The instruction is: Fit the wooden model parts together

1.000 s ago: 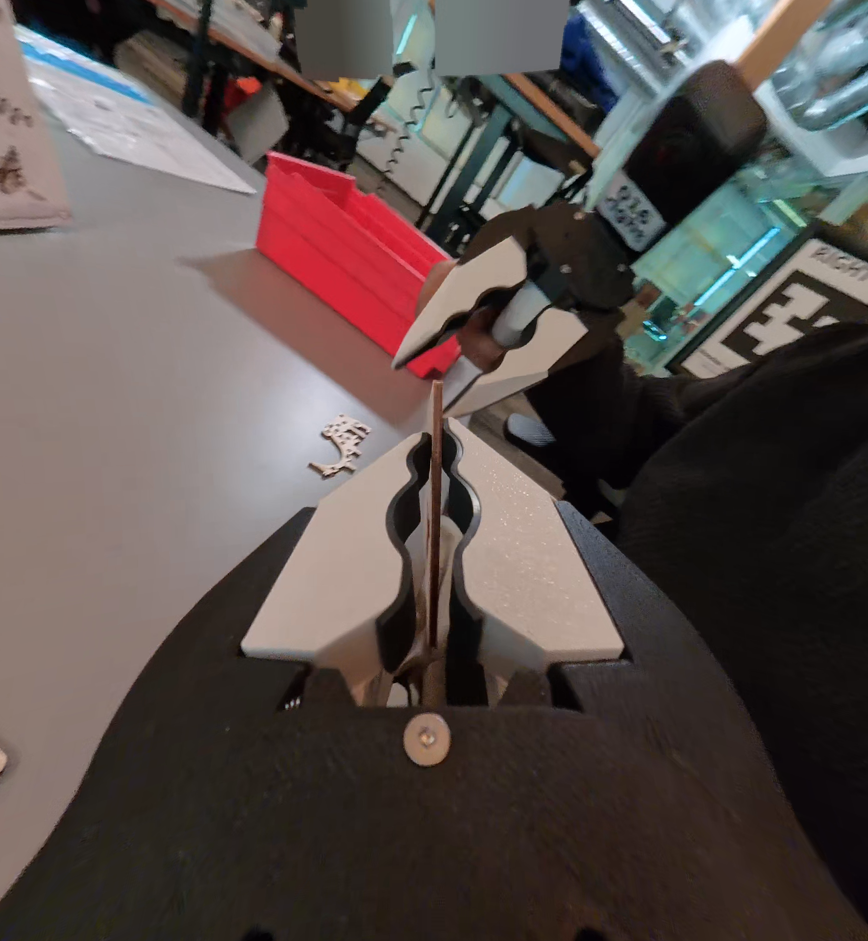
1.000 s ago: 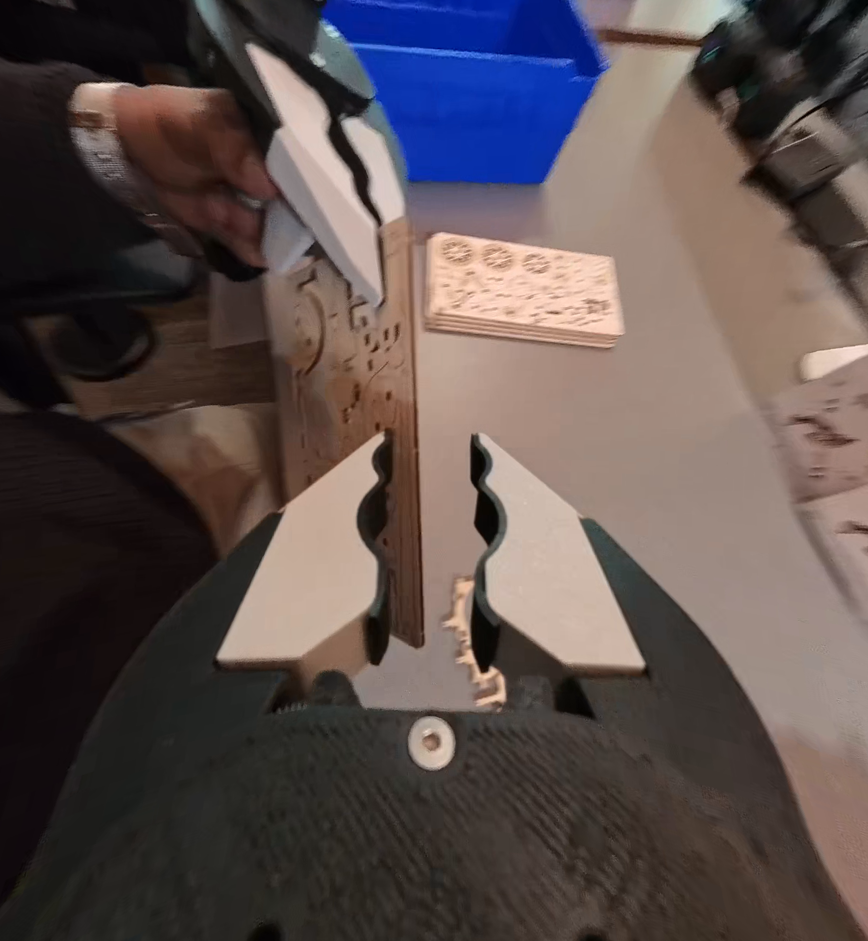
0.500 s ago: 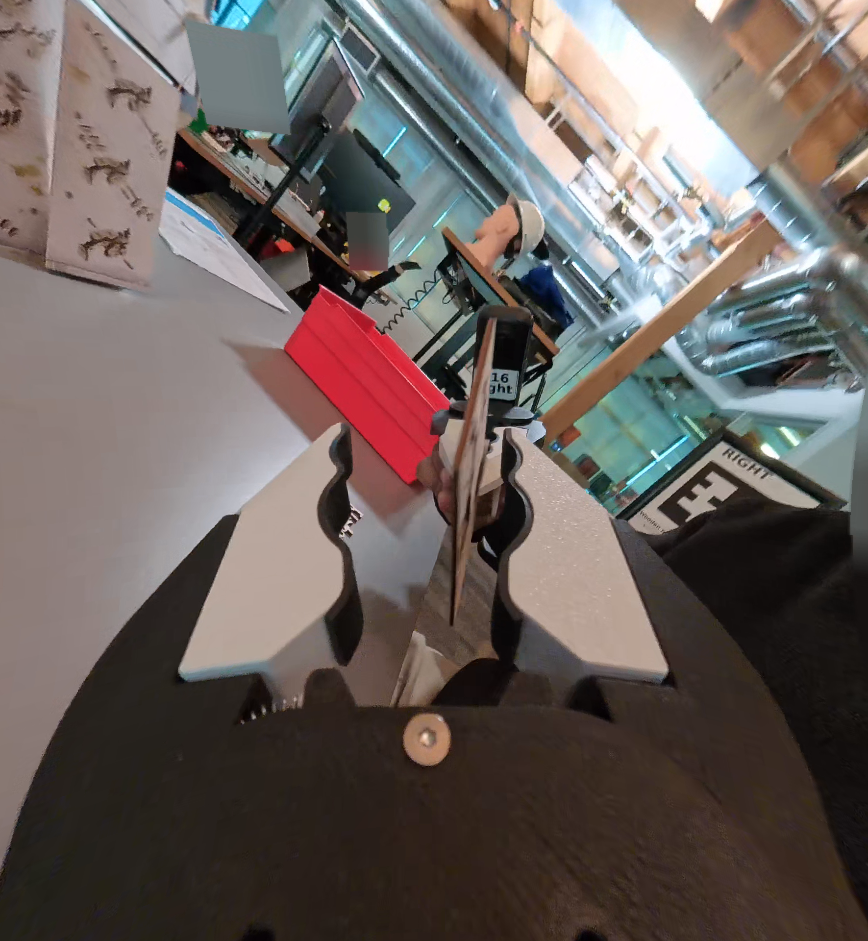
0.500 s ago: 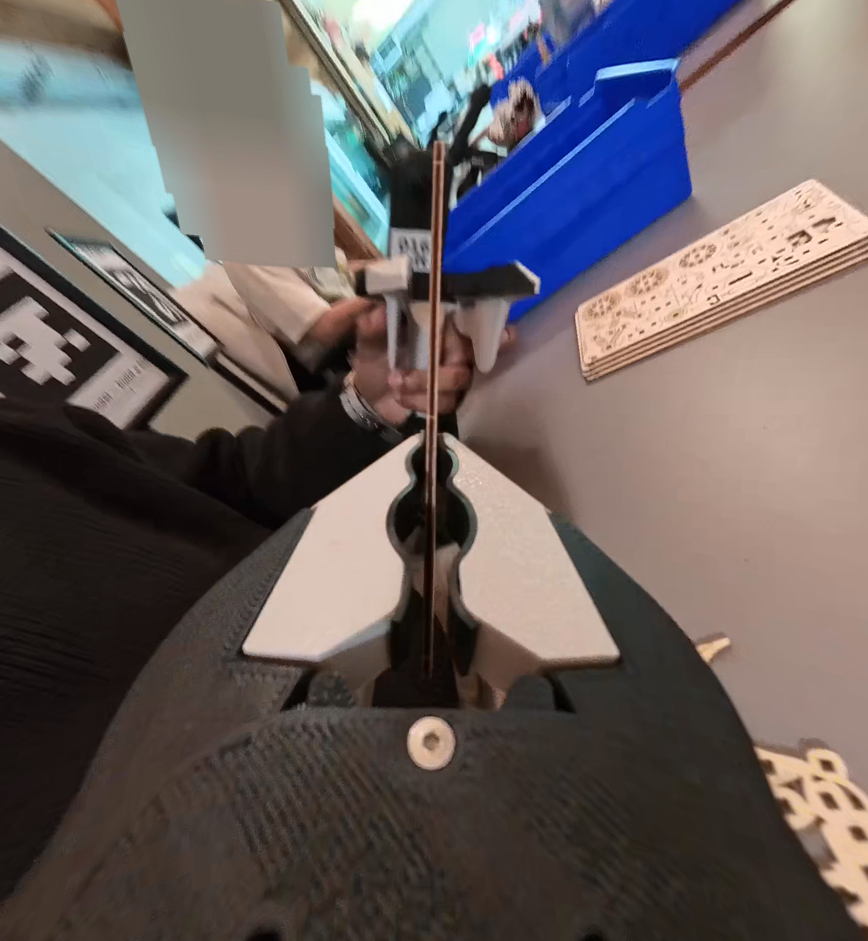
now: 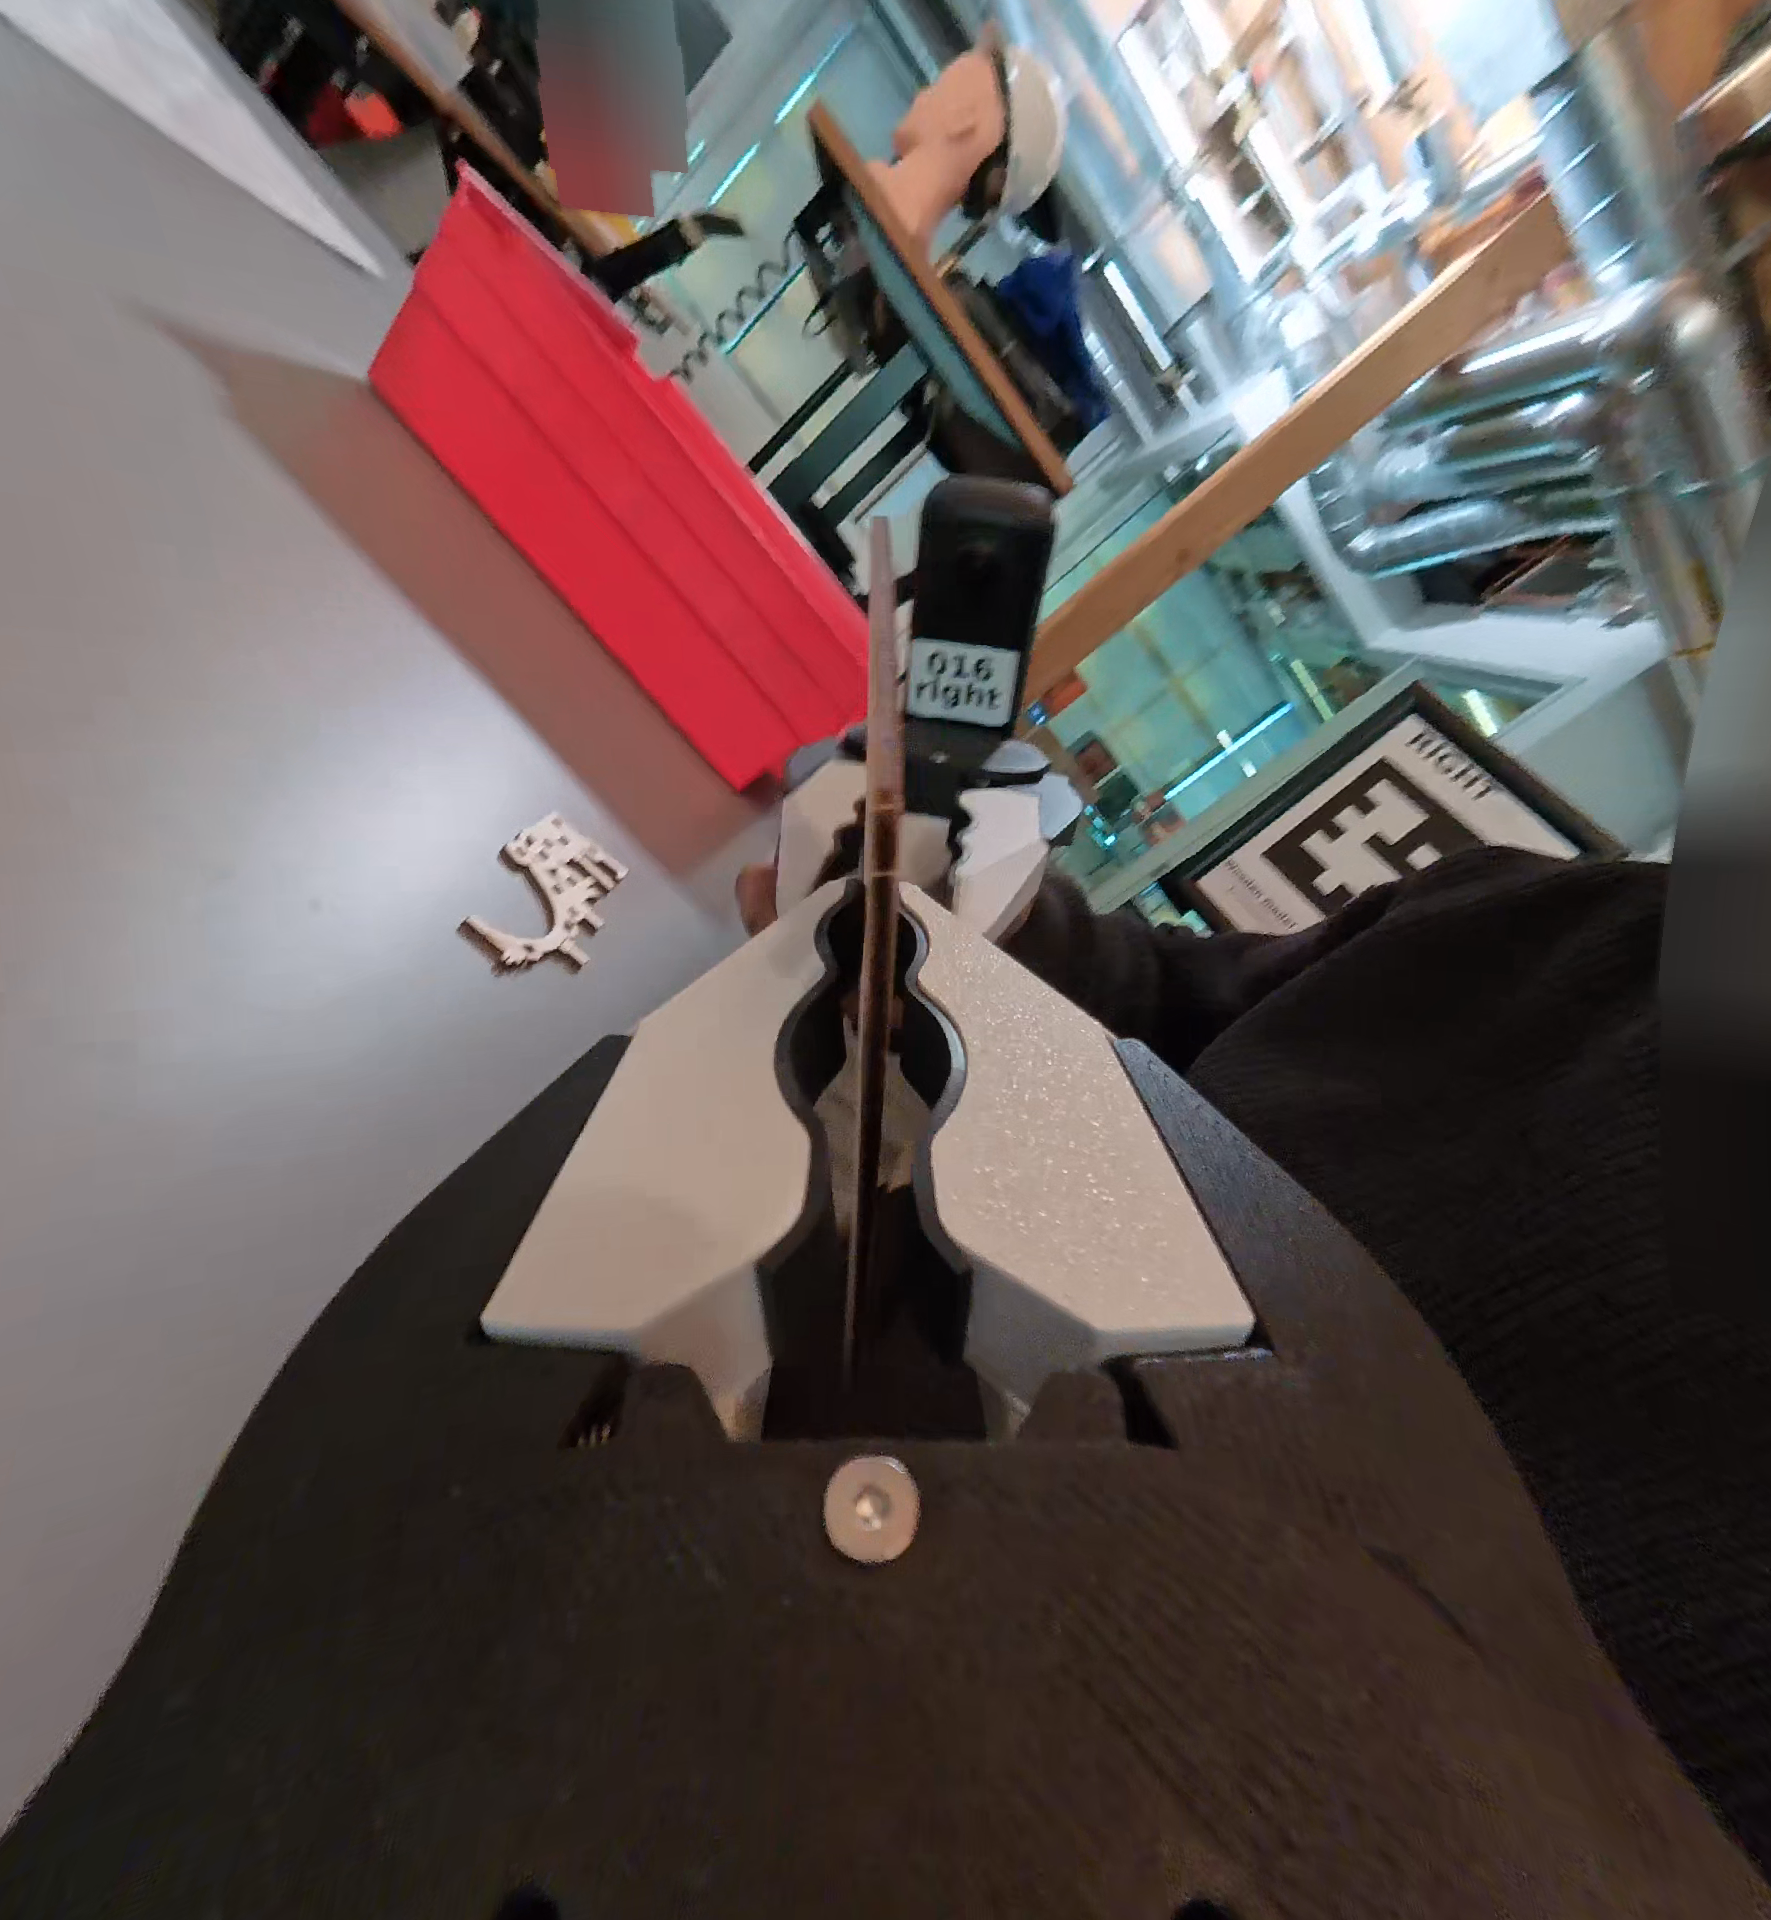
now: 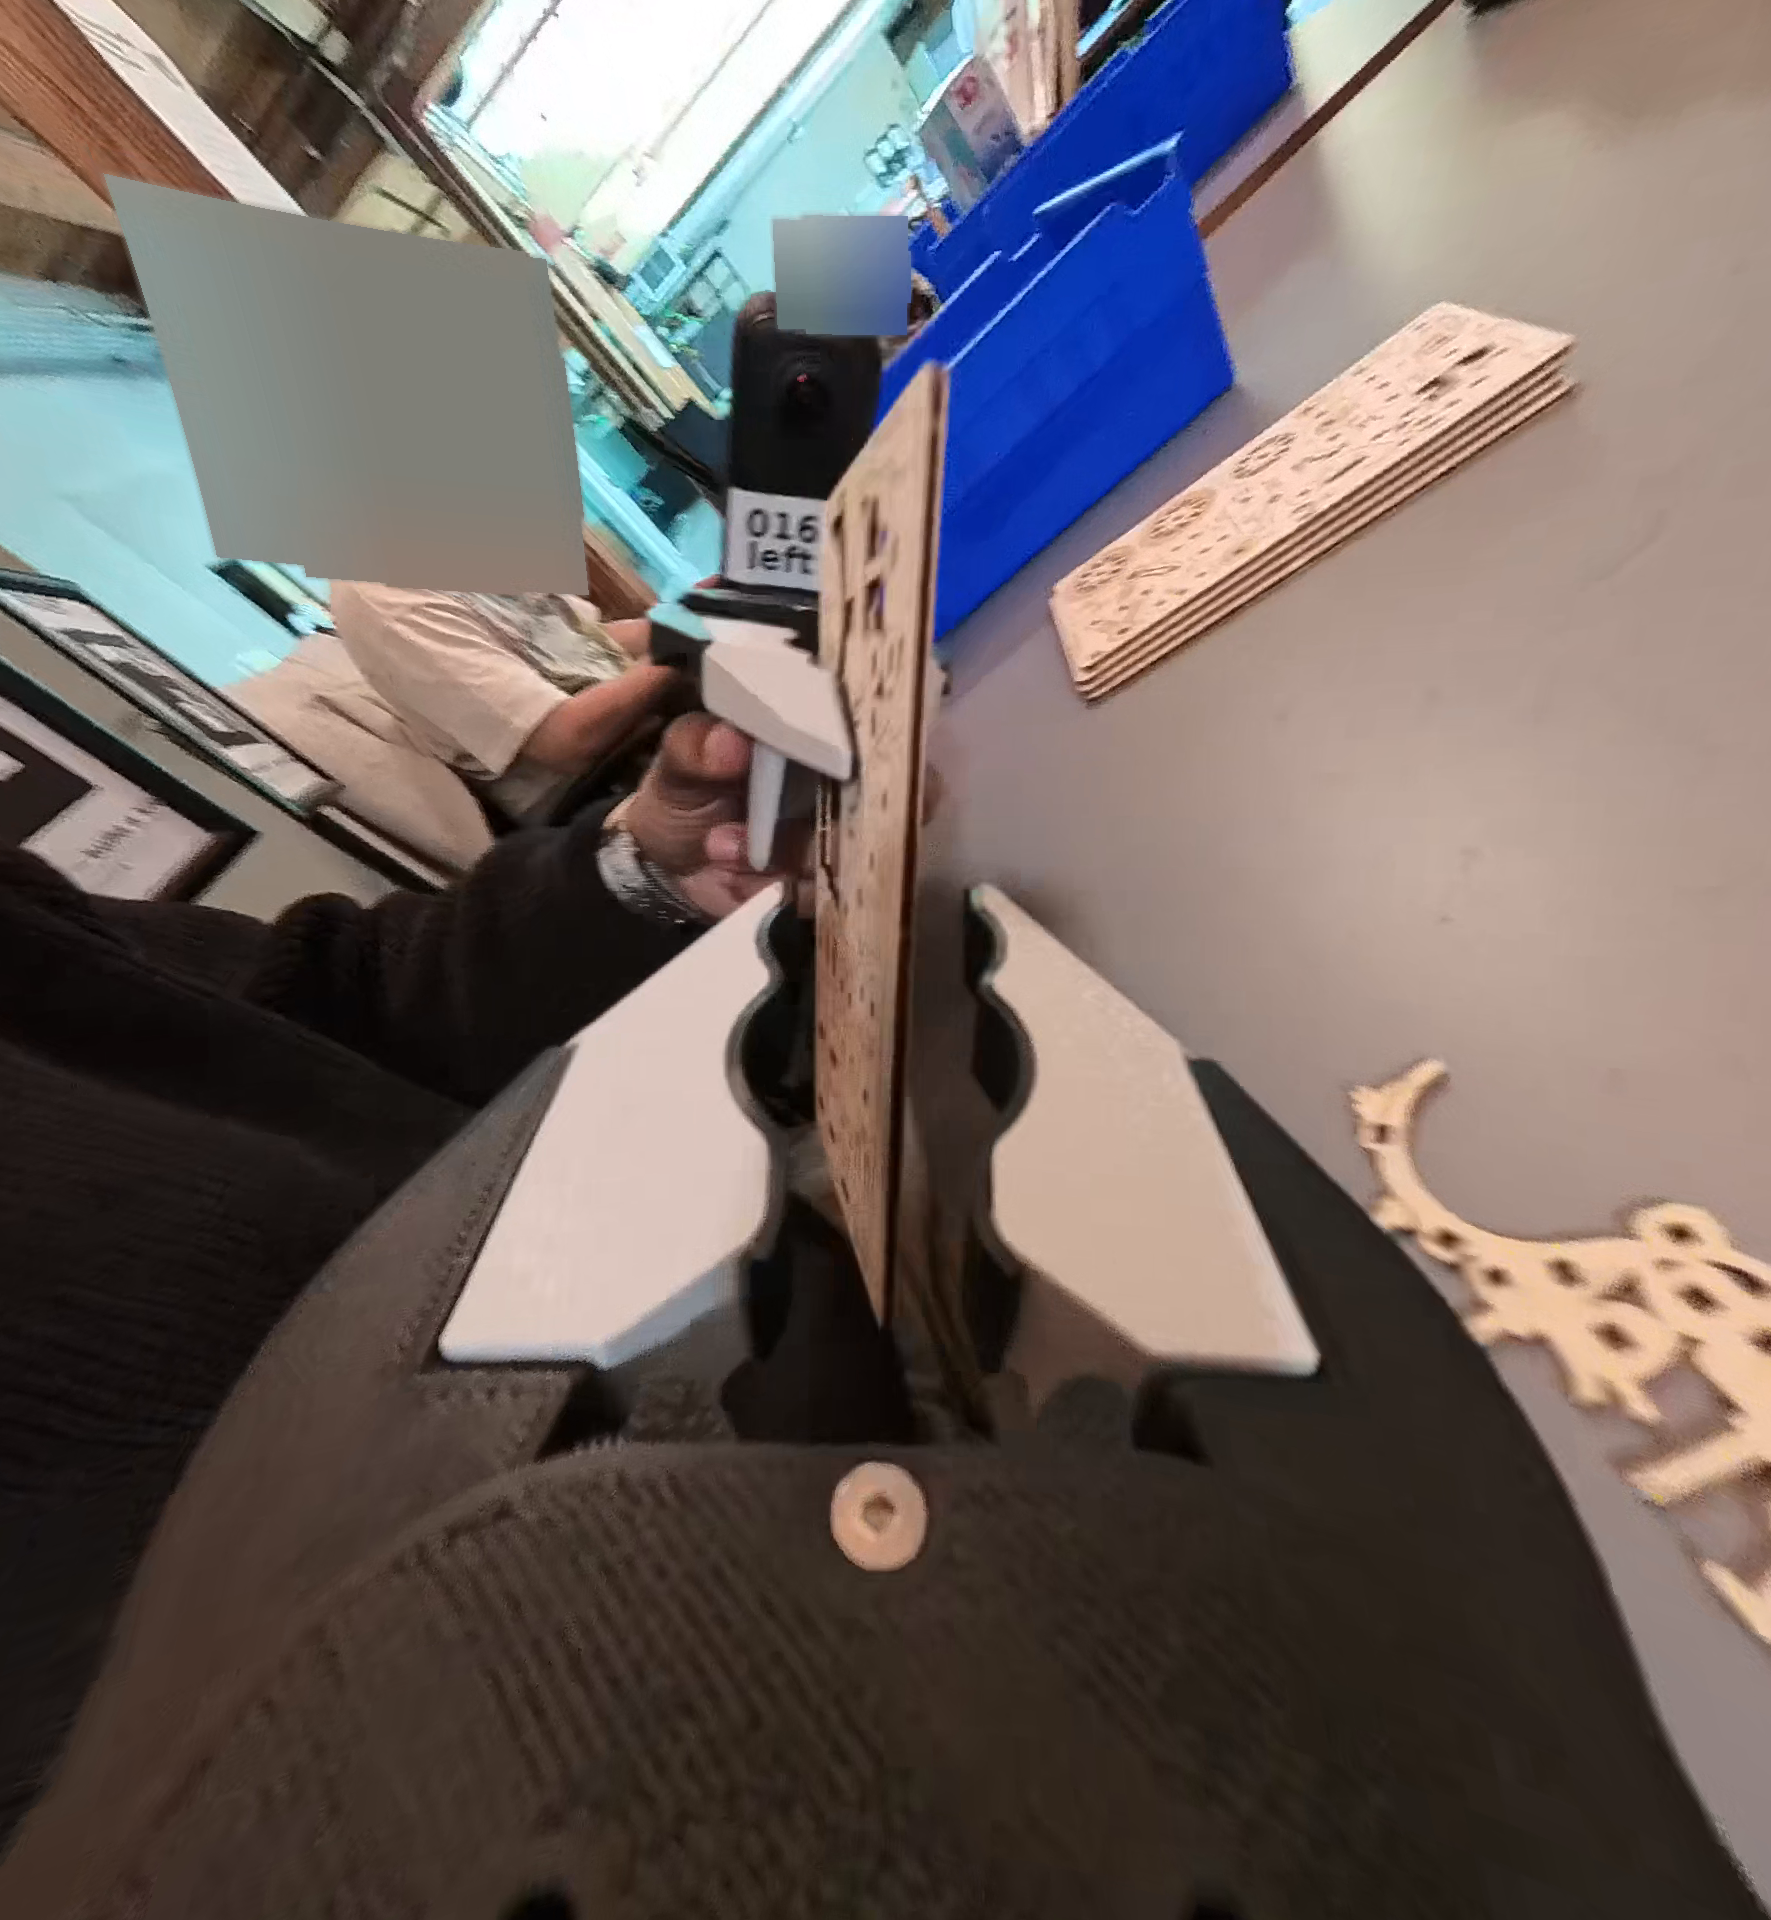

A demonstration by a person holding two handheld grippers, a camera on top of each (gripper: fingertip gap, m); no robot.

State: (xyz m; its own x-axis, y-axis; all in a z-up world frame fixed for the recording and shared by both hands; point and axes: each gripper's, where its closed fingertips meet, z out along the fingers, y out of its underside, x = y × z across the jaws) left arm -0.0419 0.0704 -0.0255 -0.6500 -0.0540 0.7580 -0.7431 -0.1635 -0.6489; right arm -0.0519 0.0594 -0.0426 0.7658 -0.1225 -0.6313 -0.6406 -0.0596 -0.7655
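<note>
A thin laser-cut wooden sheet (image 5: pixel 882 727) shows edge-on in the left wrist view, upright above the table. My left gripper (image 5: pixel 876 894) is shut on its near edge. In the right wrist view the same sheet (image 6: pixel 881 675) stands between the fingers of my right gripper (image 6: pixel 876 902), which is open with gaps on both sides. My left gripper (image 6: pixel 839 743) pinches the sheet's far part there. My right gripper (image 5: pixel 907 842) also shows beyond the sheet in the left wrist view. A spotted animal-shaped wooden piece (image 6: pixel 1639 1320) lies flat on the grey table (image 6: pixel 1432 831); it also shows in the left wrist view (image 5: pixel 548 899).
A stack of uncut wooden sheets (image 6: pixel 1317 488) lies on the table farther off, with blue bins (image 6: pixel 1068 364) behind it. A red bin (image 5: pixel 600 540) stands at the table's far side. A person's dark sleeves fill the side next to both grippers. Only a small space, under 4 cm, lies between the two pairs of fingers. It is some 12 centimetres from my right tips to the spotted animal-shaped wooden piece (image 6: pixel 1639 1320). Seen from the left wrist view (image 5: pixel 560 874) as well.
Half a second ago my right gripper was shut on the sheet and my left was open. Now my left gripper is shut on it and my right has opened.
</note>
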